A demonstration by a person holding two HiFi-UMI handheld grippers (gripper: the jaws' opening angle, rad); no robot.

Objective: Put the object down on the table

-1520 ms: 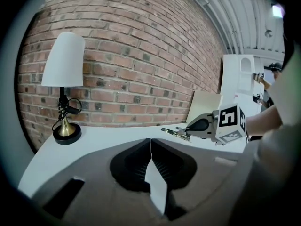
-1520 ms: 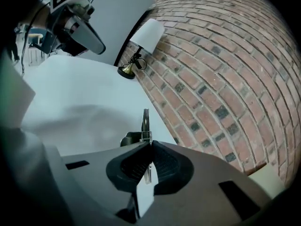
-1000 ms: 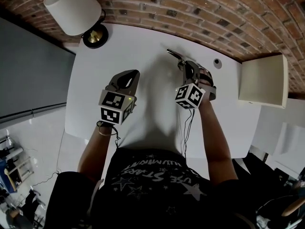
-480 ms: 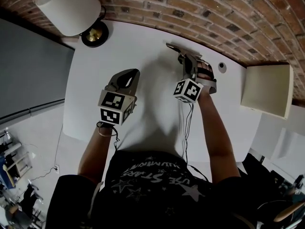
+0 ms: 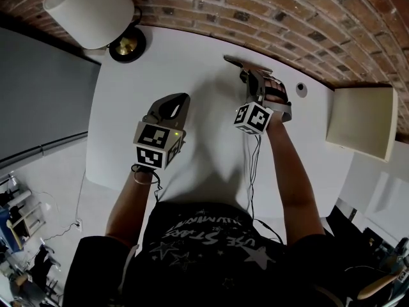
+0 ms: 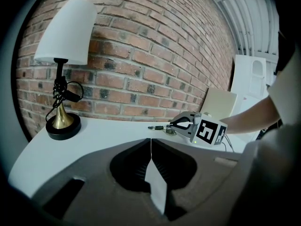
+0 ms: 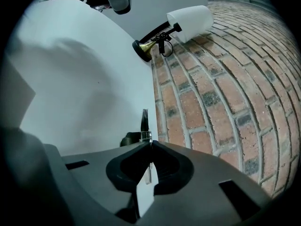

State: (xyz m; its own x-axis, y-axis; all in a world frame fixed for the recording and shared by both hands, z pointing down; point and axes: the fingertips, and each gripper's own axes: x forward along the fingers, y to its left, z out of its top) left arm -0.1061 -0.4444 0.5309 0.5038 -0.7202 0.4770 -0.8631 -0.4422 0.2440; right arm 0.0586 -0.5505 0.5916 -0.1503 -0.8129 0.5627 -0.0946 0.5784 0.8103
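A thin, flat metal object (image 5: 234, 62) with a dark part at its base sticks out of my right gripper (image 5: 246, 77), whose jaws are shut on it. It is at the far side of the white table (image 5: 128, 120), near the brick wall. In the right gripper view the object (image 7: 145, 120) shows edge-on just past the closed jaws. From the left gripper view the object (image 6: 159, 126) hangs low over the table; I cannot tell if it touches. My left gripper (image 5: 172, 102) hovers mid-table, shut and empty.
A lamp with a white shade (image 5: 89, 11) and a black-and-brass base (image 5: 128, 43) stands at the table's far left corner. A small round thing (image 5: 301, 89) lies right of my right gripper. A cream box (image 5: 361, 121) stands beyond the table's right edge.
My right gripper has shifted slightly farther toward the brick wall with the object still in it. The left gripper has stayed in place.
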